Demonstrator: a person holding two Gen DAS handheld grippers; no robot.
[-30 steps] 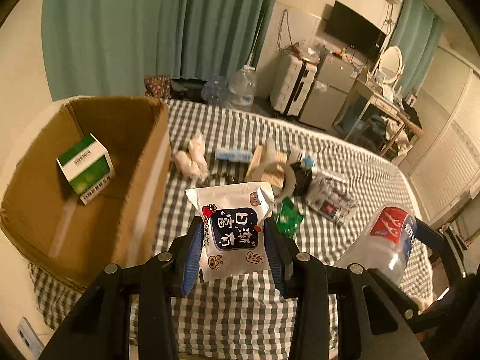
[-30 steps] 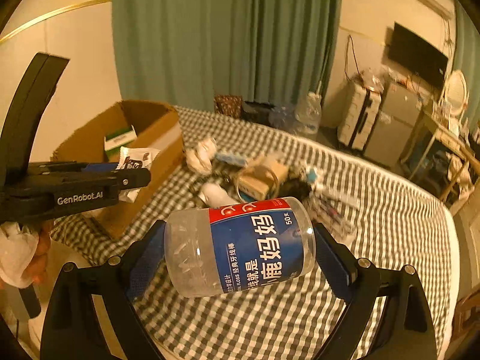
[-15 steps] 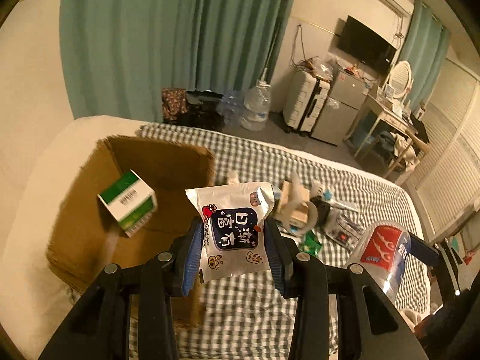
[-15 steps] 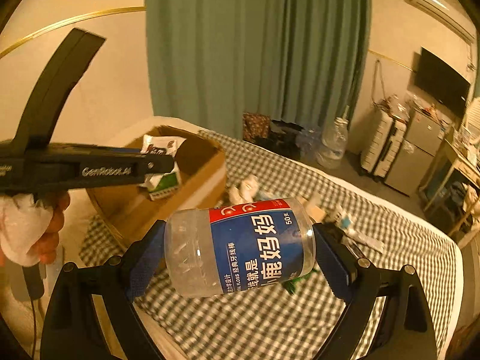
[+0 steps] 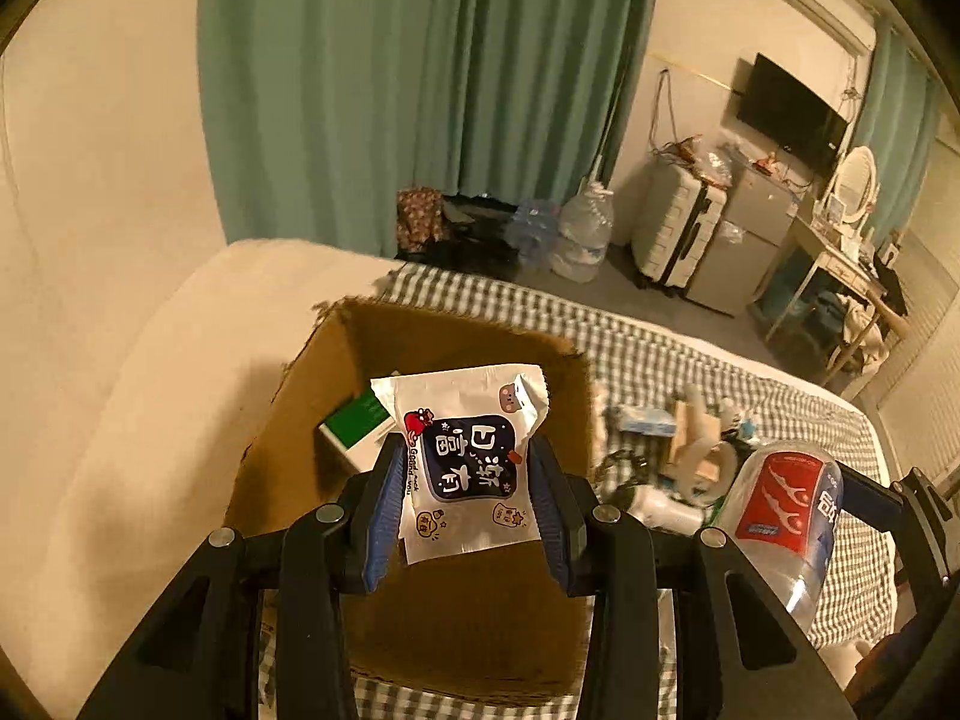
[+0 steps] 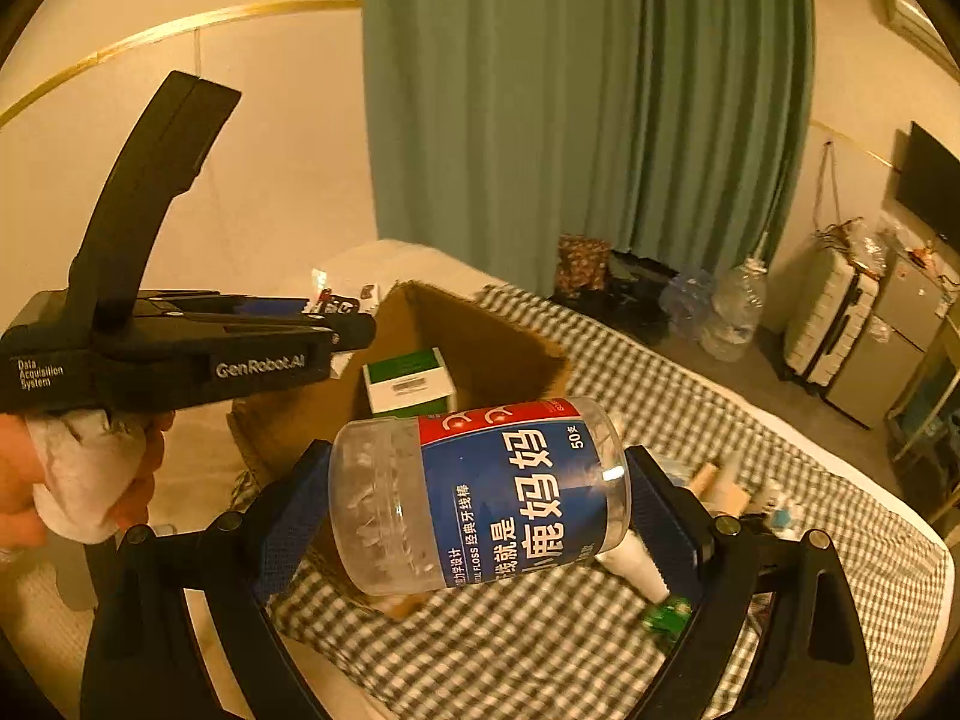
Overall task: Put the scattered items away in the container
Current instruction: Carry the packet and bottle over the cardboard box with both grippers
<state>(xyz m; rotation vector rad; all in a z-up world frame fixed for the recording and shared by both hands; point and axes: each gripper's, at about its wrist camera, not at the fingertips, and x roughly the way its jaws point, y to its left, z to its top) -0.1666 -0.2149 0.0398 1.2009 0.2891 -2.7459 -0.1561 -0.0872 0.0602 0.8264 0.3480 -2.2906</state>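
Observation:
My left gripper [image 5: 465,480] is shut on a white snack packet [image 5: 465,468] with a dark blue label and holds it over the open cardboard box [image 5: 300,420]. A green and white carton [image 5: 354,420] lies inside the box; it also shows in the right wrist view [image 6: 408,387]. My right gripper [image 6: 480,492] is shut on a clear floss-pick jar [image 6: 480,486] with a blue and red label, held above the bed just right of the box [image 6: 492,348]. The left gripper [image 6: 336,324] shows there above the box's near corner.
The box stands on a bed with a checked cover [image 5: 660,348]. Scattered items [image 5: 678,450] lie on the bed right of the box: a small wooden box, a white tube, a green sachet [image 6: 666,612]. Curtains, suitcase and desk stand beyond the bed.
Both grippers have moved left and up with their loads. The snack packet is now over the box opening, and the jar has come closer to the box.

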